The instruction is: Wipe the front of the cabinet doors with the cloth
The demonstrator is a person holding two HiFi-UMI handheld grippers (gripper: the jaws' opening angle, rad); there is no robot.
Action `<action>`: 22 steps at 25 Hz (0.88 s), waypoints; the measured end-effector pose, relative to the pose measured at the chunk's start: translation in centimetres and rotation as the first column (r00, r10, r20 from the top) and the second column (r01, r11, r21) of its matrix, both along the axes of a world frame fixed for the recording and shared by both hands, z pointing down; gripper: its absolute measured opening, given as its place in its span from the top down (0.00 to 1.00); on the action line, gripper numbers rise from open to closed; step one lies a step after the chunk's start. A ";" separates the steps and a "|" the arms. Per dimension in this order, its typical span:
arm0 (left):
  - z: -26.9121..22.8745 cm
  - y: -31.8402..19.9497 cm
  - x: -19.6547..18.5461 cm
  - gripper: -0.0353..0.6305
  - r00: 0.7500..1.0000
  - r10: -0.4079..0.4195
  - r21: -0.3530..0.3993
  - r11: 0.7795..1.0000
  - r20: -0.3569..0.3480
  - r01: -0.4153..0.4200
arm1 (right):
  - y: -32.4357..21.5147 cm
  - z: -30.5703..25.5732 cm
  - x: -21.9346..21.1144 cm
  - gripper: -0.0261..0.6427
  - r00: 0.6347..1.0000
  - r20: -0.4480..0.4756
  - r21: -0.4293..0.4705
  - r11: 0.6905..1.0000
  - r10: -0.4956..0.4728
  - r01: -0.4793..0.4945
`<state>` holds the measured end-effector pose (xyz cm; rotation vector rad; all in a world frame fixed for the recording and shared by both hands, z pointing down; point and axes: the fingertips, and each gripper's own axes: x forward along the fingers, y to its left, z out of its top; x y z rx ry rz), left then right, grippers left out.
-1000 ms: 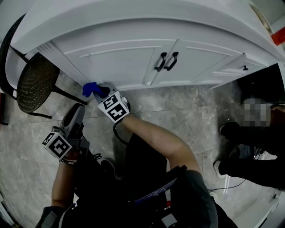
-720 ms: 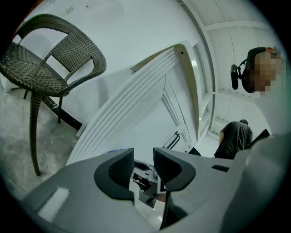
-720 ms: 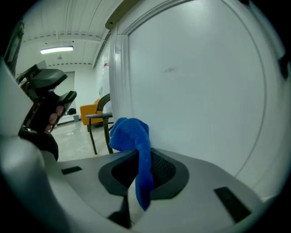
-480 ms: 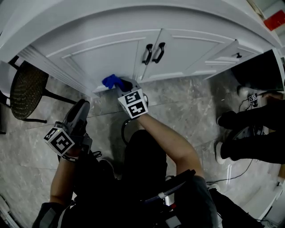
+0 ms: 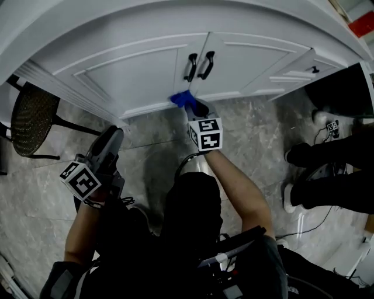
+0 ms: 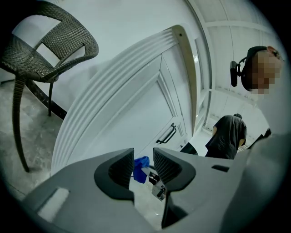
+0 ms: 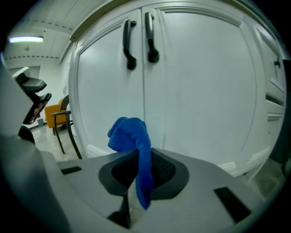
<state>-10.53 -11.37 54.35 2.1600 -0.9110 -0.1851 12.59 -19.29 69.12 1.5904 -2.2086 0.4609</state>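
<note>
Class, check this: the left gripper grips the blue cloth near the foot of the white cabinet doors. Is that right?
No, it is the right gripper that grips the blue cloth near the foot of the white cabinet doors. The right gripper view shows the cloth pinched between its jaws.

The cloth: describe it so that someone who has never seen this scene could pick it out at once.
Find the white cabinet, whose two doors meet at a pair of dark handles. Just below those handles the right gripper is shut on the cloth. It is the only bright blue thing in view.
</note>
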 end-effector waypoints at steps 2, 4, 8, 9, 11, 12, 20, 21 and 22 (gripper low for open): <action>0.5 0.1 -0.2 0.75 1.000 -0.010 -0.015 1.000 -0.004 0.010 | 0.0 0.6 1.8 0.87 0.999 -0.005 -0.017 0.999 0.044 -0.044; 0.8 0.1 -0.5 0.75 1.000 -0.021 -0.025 0.999 -0.012 0.021 | -0.1 1.0 2.8 0.87 0.998 -0.003 -0.031 0.997 0.066 -0.066; 0.8 0.0 -1.5 0.75 0.998 -0.053 -0.024 0.998 -0.029 0.052 | 0.3 1.6 2.5 0.87 0.999 -0.008 -0.073 0.996 0.047 -0.048; 0.7 0.0 -2.0 0.75 0.997 -0.064 -0.024 0.998 -0.035 0.063 | 0.5 1.5 1.5 0.87 1.000 -0.002 -0.089 0.996 0.022 -0.022; 0.6 0.0 -3.0 0.75 0.996 -0.084 -0.027 0.996 -0.043 0.083 | 0.7 1.2 -1.6 0.87 0.997 0.010 -0.121 0.990 -0.070 0.071; 0.6 0.0 -3.4 0.75 0.995 -0.093 -0.029 0.995 -0.045 0.091 | 0.8 0.9 -3.6 0.87 0.991 0.014 -0.135 0.982 -0.131 0.132; 0.9 1.0 -7.2 0.75 0.985 -0.171 -0.056 0.984 -0.005 0.171 | 1.3 0.9 -21.2 0.87 0.877 0.104 -0.222 0.849 -0.468 0.480; 0.9 1.3 -8.0 0.75 0.982 -0.189 -0.062 0.980 0.000 0.188 | 1.5 1.3 -23.3 0.87 0.857 0.104 -0.235 0.825 -0.504 0.514; 0.7 1.6 -8.7 0.75 0.978 -0.208 -0.069 0.976 0.001 0.207 | 1.7 1.7 -25.3 0.87 0.837 0.106 -0.246 0.802 -0.537 0.545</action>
